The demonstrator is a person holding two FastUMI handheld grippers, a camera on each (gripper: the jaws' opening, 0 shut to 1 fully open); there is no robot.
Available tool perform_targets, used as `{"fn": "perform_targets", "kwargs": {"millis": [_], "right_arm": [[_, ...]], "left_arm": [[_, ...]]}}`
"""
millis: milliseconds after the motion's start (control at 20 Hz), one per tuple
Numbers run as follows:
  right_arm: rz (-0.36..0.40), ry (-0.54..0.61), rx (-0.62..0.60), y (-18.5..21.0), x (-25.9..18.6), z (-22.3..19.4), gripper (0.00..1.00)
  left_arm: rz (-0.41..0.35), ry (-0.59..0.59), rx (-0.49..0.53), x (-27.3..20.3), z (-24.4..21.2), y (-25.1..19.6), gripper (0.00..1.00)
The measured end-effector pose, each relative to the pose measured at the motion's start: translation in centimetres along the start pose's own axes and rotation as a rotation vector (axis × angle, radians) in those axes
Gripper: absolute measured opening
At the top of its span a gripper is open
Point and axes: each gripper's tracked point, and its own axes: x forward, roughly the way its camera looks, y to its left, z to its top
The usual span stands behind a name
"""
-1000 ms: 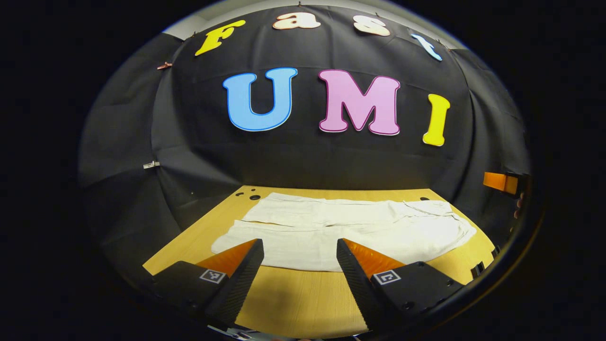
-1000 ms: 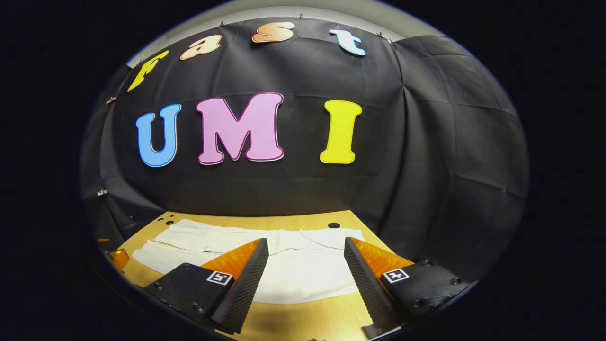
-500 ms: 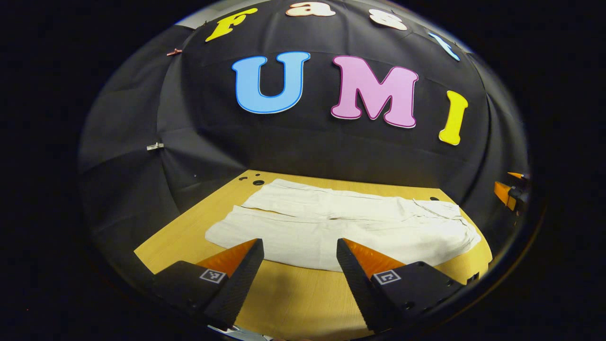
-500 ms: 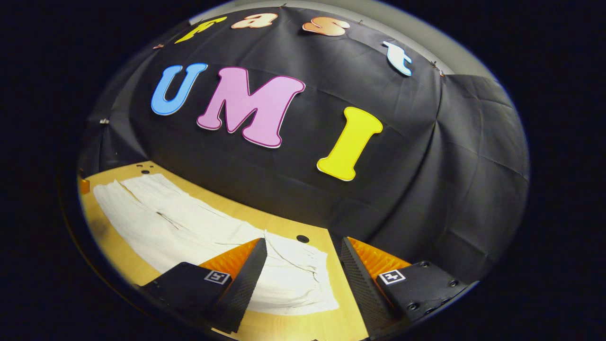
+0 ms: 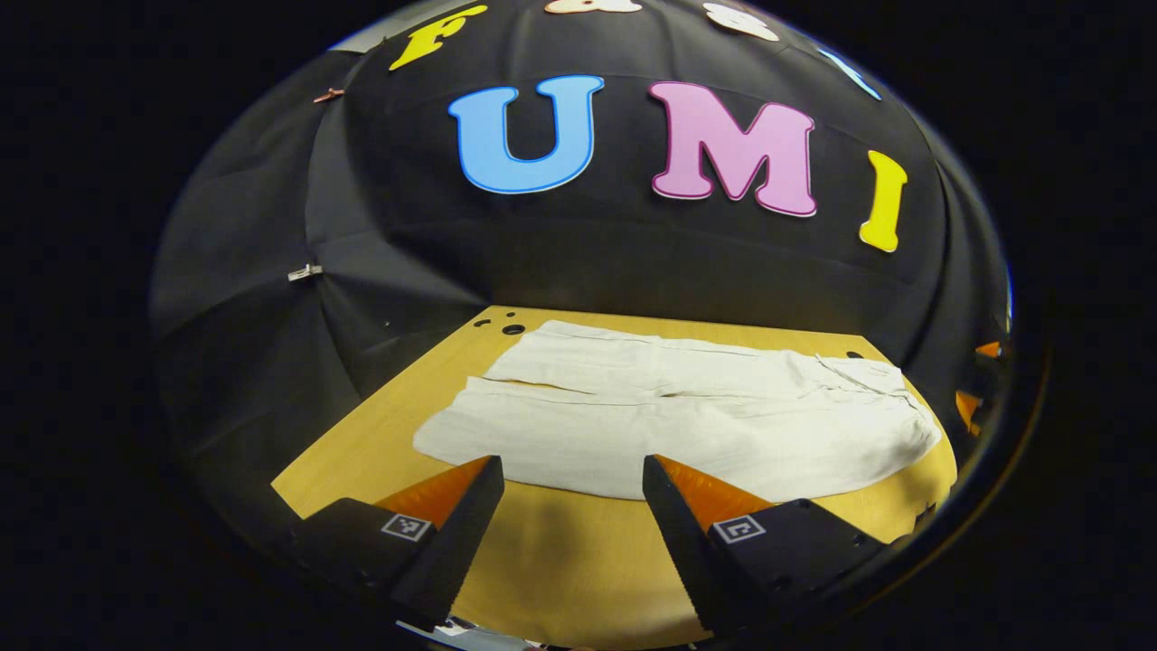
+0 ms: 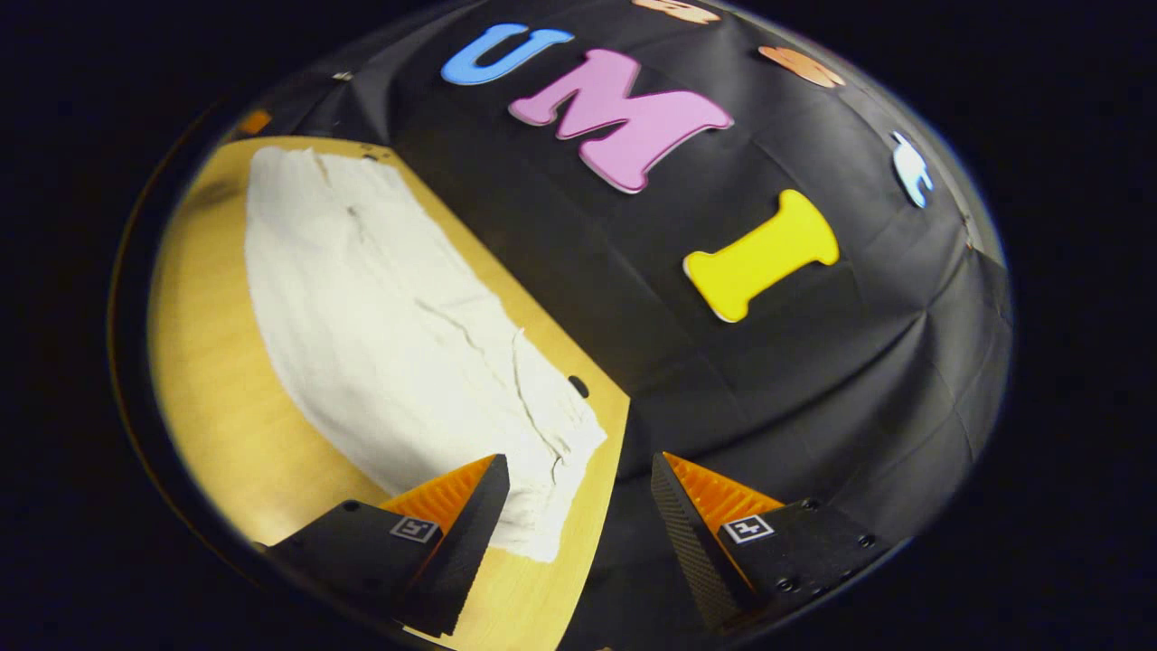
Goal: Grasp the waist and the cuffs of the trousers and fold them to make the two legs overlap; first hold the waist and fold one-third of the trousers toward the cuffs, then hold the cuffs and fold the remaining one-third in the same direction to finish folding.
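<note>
In the left gripper view, my left gripper (image 5: 572, 470) hangs above the near strip of the wooden table (image 5: 560, 561), its two fingers spread wide with nothing between them. Just beyond the fingertips lie the pale trousers (image 5: 687, 416), flat and lengthwise across the tabletop. The two legs lie side by side, their cuffs (image 5: 470, 425) at the left end with a thin gap of wood showing between them, and the waist (image 5: 890, 407) at the right end, close to the table's right edge. Small dark holes (image 5: 513, 329) mark the far left corner of the board, and another sits near the far right corner beside the waist. The black cloth wall (image 5: 578, 262) rises right behind the table.

In the right gripper view, my right gripper (image 6: 578, 475) is rolled steeply, so the table (image 6: 217, 398) tilts up to the left. Its fingers are also spread, holding nothing. The left finger (image 6: 470, 506) overlaps the waist end of the trousers (image 6: 380, 334); I cannot tell whether it touches the cloth. The right finger (image 6: 696, 515) sits past the table's edge, before the wall (image 6: 813, 380).
</note>
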Motion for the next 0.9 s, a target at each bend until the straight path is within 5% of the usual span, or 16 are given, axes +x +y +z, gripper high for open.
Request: {"fn": "perform_targets", "kwargs": {"millis": [300,600,900], "right_arm": [[0.159,0.068,-0.259,2.9,1.8,-5.7,0.98],[0.278,0.228,-0.391,4.1,3.8,-13.0,0.97],[0.225,0.215,-0.498,3.4,7.1,-13.4,0.95]], "left_arm": [[0.073,0.048,-0.036,0.6,-1.4,3.3,0.97],[0.088,0.086,-0.001,0.6,-2.6,3.7,0.97],[0.092,0.107,0.025,0.8,-2.4,3.4,0.97]]}}
